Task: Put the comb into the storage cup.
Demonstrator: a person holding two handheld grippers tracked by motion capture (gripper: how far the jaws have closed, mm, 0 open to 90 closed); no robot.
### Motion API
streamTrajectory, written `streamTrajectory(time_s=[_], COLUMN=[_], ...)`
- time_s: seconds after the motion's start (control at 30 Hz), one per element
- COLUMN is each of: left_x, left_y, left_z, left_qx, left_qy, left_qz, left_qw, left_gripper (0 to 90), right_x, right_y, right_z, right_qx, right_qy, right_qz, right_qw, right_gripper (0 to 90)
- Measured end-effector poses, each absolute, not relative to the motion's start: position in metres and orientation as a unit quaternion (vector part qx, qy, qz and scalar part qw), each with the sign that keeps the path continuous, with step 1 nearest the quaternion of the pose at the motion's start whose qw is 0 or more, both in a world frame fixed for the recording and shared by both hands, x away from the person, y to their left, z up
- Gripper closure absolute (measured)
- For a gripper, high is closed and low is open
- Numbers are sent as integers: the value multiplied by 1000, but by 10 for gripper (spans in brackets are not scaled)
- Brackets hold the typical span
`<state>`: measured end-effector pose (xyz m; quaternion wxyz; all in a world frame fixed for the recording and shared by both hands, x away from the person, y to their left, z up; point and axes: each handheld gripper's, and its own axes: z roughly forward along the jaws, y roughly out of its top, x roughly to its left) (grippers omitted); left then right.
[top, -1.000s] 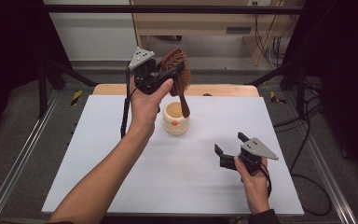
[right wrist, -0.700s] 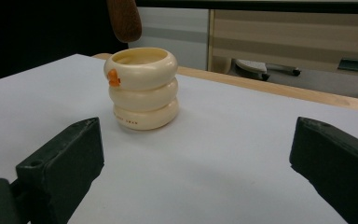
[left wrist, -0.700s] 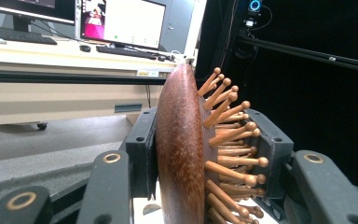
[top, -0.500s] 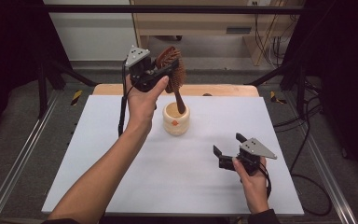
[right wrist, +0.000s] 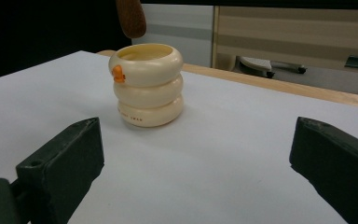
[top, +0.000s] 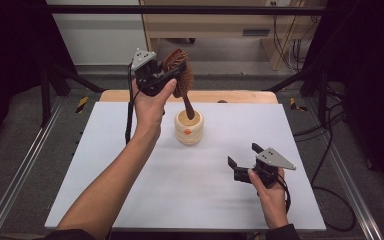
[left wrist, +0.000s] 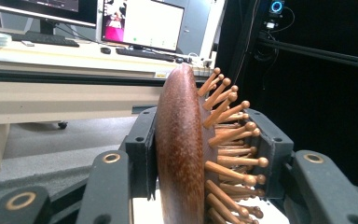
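My left gripper is shut on the head of a brown wooden hairbrush, held high at the back of the table. The brush hangs handle down over a cream ringed cup with a small orange mark. In the left gripper view the brush stands on edge between the pads, with its bristles pointing right. The handle tip hangs just above the cup, clear of its rim. My right gripper rests low at the front right, open and holding nothing, aimed at the cup.
The white table top has a wooden strip along its far edge. Metal rails run along both sides, and black frame posts stand at the back corners. Beyond the table is a desk with monitors.
My left gripper has lifted the hairbrush upward, bringing the handle up out of the cup. The right gripper has stayed in place, open.
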<state>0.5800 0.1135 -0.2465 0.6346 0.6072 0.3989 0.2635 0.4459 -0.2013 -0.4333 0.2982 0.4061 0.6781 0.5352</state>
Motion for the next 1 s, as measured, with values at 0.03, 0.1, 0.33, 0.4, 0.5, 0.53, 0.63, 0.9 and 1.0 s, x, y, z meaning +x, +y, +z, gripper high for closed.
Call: streamTrajectory(time_s=[0.03,0.1,0.33,0.4,0.5,0.53,0.63,0.9,1.0], left_x=[581,582,585,585,586,586,588,591,591], left_y=[114,114,117,118,118,118,118,120,120], left_z=[-247,-249,-250,-250,-251,-251,-253,-258,-259], left_qx=[606,606,602,601,601,601,602,601,600], left_qy=[400,401,405,405,407,407,408,414,416], left_qz=[263,265,269,270,269,269,270,268,268], left_qw=[635,634,634,633,633,633,631,628,628], left_gripper=[507,507,506,507,507,507,506,506,506], right_x=[446,446,446,446,446,446,446,446,446], right_y=[-202,-202,-201,-200,-200,-200,-199,-199,-198], right_z=[-433,-433,-433,-433,-433,-433,-433,-434,-435], right_qx=[406,405,402,402,401,401,403,400,400], right_qy=[678,678,680,680,681,681,680,686,687], right_qz=[536,536,537,538,537,537,538,534,533], right_qw=[298,299,295,295,295,296,292,292,290], right_gripper=[36,36,36,36,36,36,36,36,36])
